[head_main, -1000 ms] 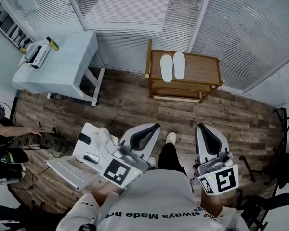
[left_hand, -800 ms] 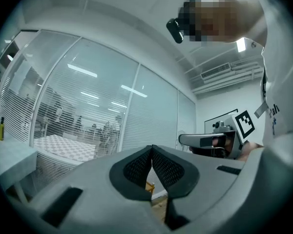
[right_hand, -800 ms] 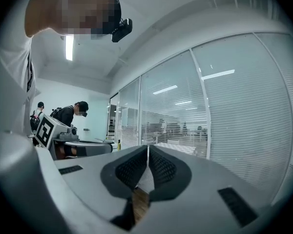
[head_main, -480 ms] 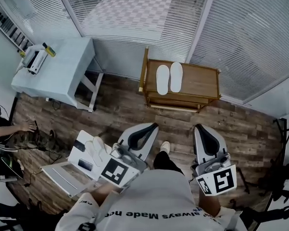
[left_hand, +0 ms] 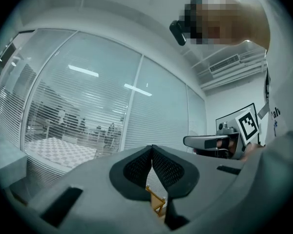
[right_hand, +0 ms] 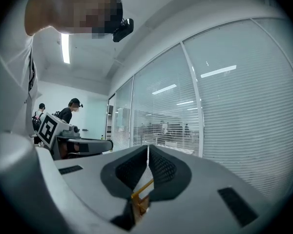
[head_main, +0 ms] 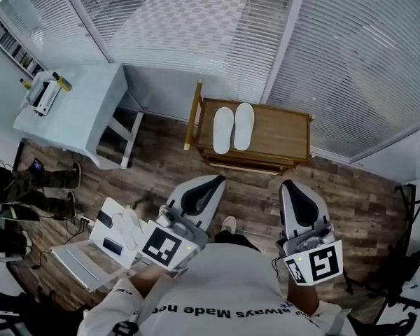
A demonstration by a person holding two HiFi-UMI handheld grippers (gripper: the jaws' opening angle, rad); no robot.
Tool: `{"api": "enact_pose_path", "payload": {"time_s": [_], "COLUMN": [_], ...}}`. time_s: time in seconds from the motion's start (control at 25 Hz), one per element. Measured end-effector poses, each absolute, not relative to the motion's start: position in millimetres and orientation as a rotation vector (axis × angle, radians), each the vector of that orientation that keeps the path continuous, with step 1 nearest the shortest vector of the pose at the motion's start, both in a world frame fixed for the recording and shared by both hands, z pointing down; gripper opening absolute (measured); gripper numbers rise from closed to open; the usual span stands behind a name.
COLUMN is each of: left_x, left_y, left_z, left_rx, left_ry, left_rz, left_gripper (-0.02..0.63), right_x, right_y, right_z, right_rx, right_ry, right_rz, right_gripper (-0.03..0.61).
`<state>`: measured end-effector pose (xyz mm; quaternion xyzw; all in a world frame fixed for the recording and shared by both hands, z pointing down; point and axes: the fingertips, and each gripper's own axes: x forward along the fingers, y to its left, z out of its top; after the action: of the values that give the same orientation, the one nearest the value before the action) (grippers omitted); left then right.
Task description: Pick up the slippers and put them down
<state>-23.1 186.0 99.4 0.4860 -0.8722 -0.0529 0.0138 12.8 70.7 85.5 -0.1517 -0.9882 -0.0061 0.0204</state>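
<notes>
A pair of white slippers (head_main: 231, 128) lies side by side on the left half of a low wooden table (head_main: 280, 135) by the glass wall. My left gripper (head_main: 219, 180) and right gripper (head_main: 288, 185) are held level in front of me, short of the table, pointing toward it. Both are shut with nothing between the pads. In the left gripper view the jaws (left_hand: 152, 149) meet at their tips, a corner of the wooden table (left_hand: 157, 203) shows below them, and the right gripper (left_hand: 212, 141) sits off to the right. In the right gripper view the gripper (right_hand: 148, 149) is likewise shut above the table (right_hand: 139, 200).
A pale blue table (head_main: 77, 117) with a small device (head_main: 40, 94) stands at the left. A white rack (head_main: 112, 236) holding another pair of slippers sits on the floor by my left side. A seated person's legs (head_main: 35, 184) are at far left. Glass walls with blinds run behind the wooden table.
Both grippers have travelled forward together, still shut. The wooden table with the slippers has drawn closer and shifted left in the head view; the white rack has slipped back at my left.
</notes>
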Motion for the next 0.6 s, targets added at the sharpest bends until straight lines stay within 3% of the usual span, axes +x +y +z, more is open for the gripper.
{"api": "enact_pose_path", "payload": {"time_s": [0.6], "left_x": [-88], "left_y": [135], "left_z": [113], "left_rx": [1.490], "left_ry": [-2.712], "left_rz": [-0.155], "left_gripper": [0.012], "right_x": [-53], "right_y": [30], "right_z": [105], "right_rx": [-0.531], "right_ry": [-3.023], "right_rz": [0.006], "right_gripper": [0.017]}}
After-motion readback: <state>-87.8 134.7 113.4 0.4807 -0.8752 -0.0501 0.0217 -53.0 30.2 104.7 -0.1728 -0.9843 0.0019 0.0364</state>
